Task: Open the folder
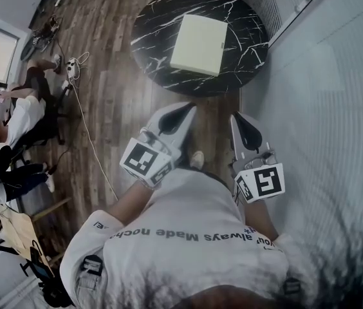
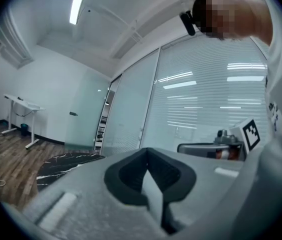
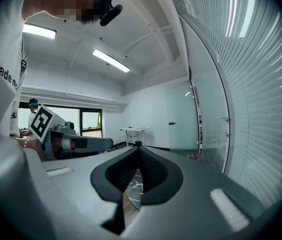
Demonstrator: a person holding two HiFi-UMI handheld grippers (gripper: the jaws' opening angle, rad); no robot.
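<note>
Ahead of jaws: folder (image 1: 199, 45), pale, closed, flat on the round black marble table (image 1: 149, 24); well apart from both sets of tips; nothing touched yet
Left gripper (image 1: 180, 116): jaws closed tip to tip, nothing between them; its own view shows only the table's edge, low and left of the jaws; no folder in that view
Right gripper (image 1: 246, 132): jaws fully together, empty; marble shows through the slit below the tips in its own view, so it points at the table
Folder axis: near-square; the slightly longer side runs away from the jaws, turned a little off square to them
Bearing: from the head view both grippers aim toward the folder's right-hand side; most of the folder sits ahead-left of both lines
Nearer hand: left, by a little; the folder's near edge faces its tips
Spine side: cannot tell; small marks on the right edge, too small to read
Next move, my read: find the cover's free edge, get a tip under it; the other gripper probably has to pin the folder, since it could slide on smooth marble
</note>
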